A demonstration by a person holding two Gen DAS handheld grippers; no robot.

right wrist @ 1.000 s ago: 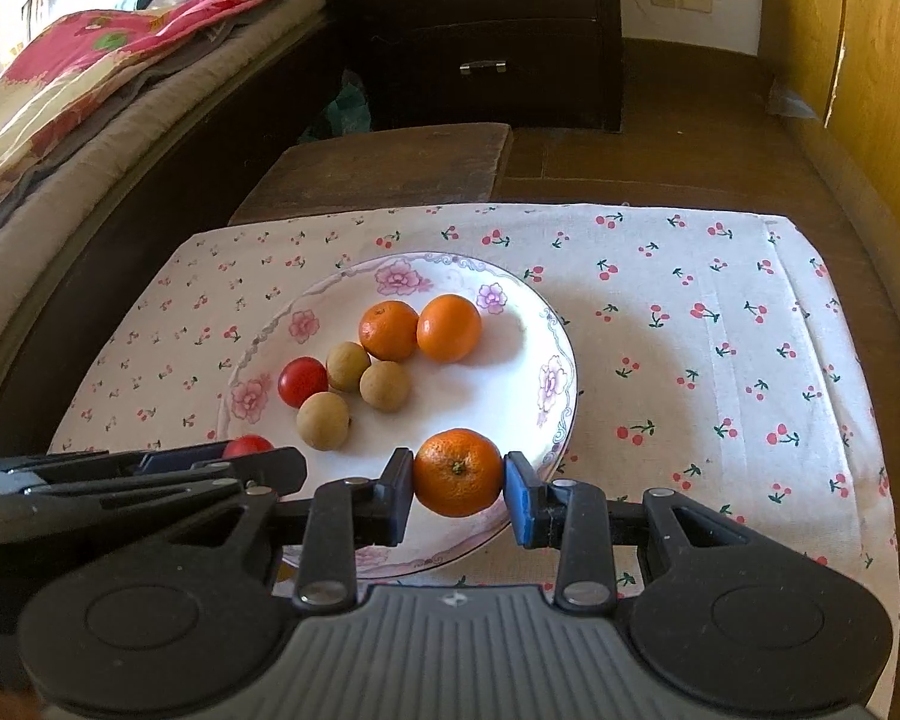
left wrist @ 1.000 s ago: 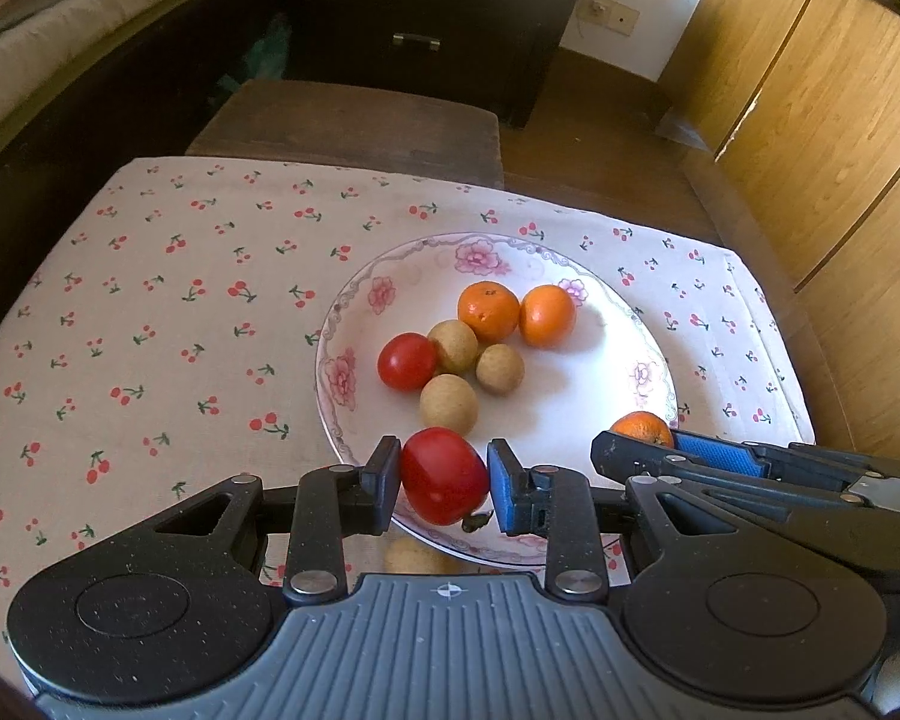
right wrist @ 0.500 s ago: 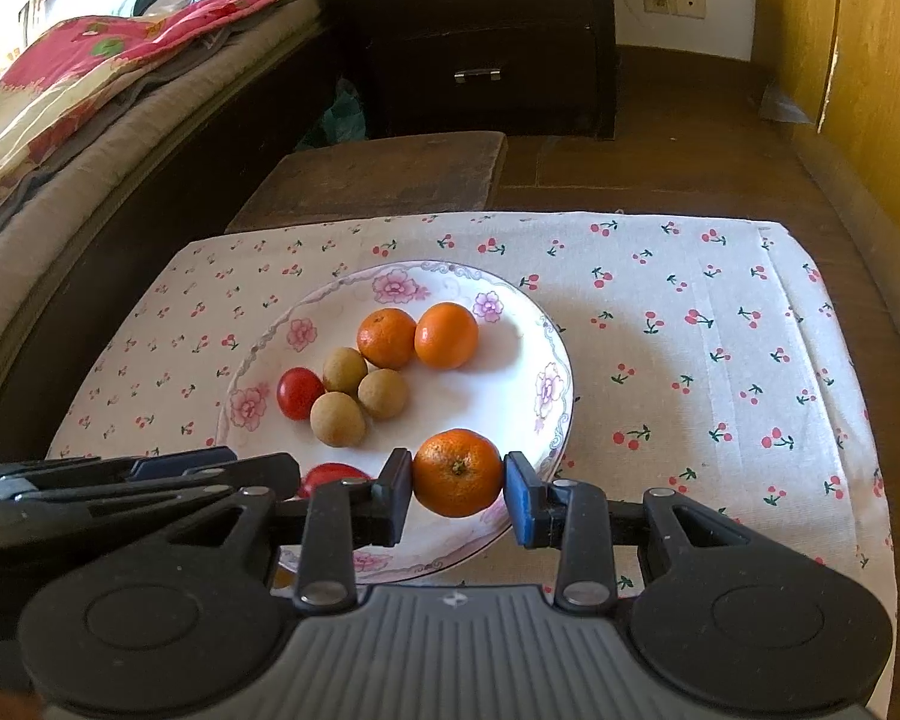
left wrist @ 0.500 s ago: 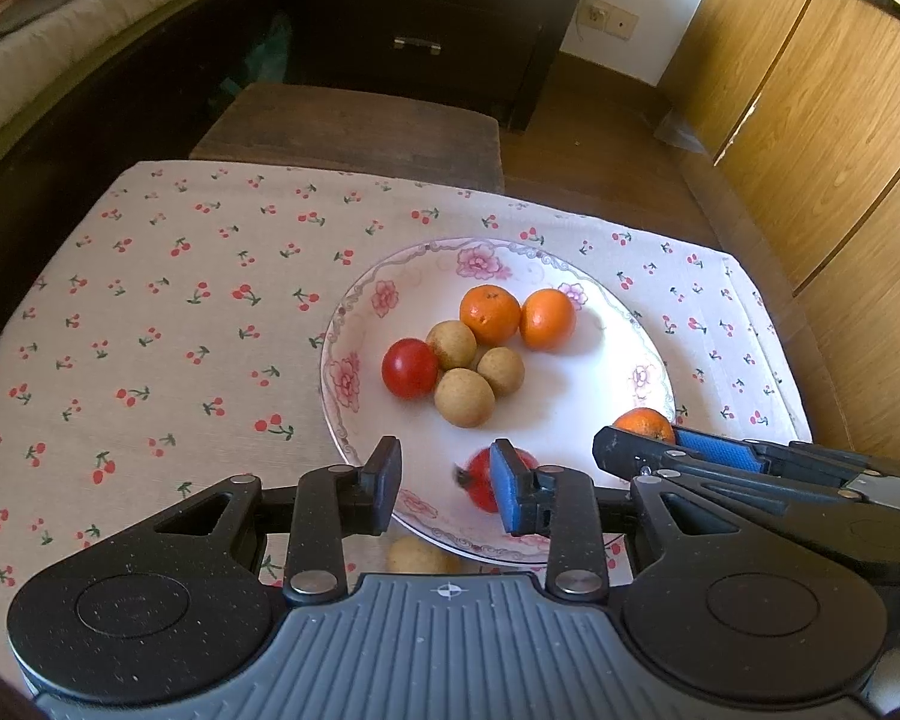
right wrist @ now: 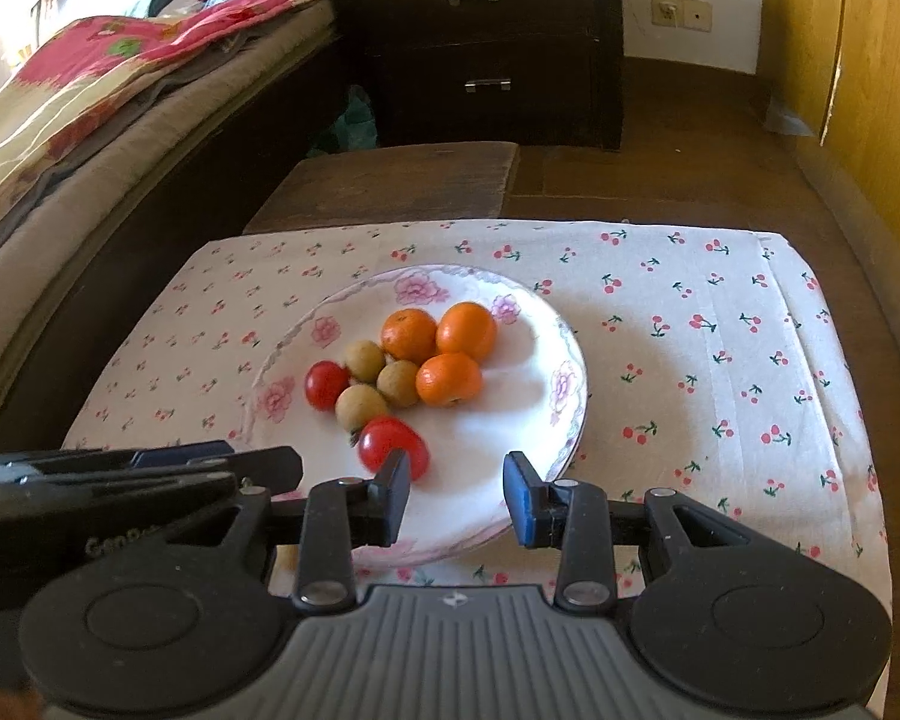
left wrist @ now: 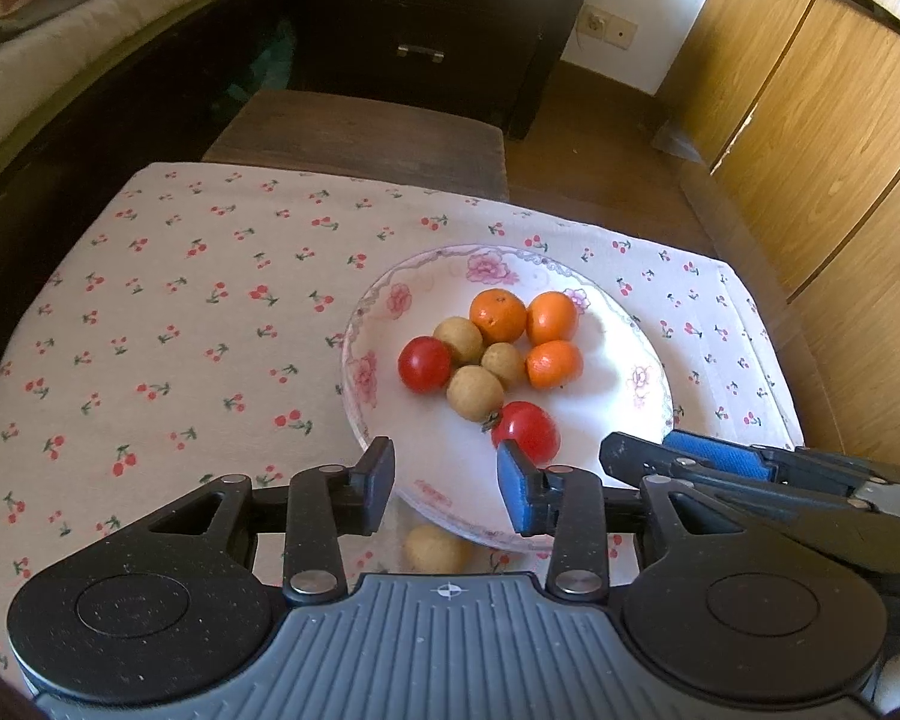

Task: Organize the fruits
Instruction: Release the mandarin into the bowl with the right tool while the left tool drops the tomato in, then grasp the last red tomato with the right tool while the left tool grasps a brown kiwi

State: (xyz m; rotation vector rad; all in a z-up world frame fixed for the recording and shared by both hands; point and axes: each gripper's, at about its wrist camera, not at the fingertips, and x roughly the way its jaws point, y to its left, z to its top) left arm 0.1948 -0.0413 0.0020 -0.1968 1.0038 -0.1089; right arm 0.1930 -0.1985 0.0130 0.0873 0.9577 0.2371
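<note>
Cherry-print cloth (left wrist: 168, 324) covers the table. Floral plate (right wrist: 534, 438) holds three oranges (right wrist: 449, 379), three longans, two tomatoes (left wrist: 526, 431). Left tongs (left wrist: 445, 487) and right tongs (right wrist: 457, 497): both spread wide, empty, at near rim.

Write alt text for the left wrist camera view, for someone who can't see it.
The open left gripper hovers empty over the near rim of a white floral plate holding three oranges, three round tan fruits and two red tomatoes. One more tan fruit lies off the plate on the cherry-print tablecloth.
</note>
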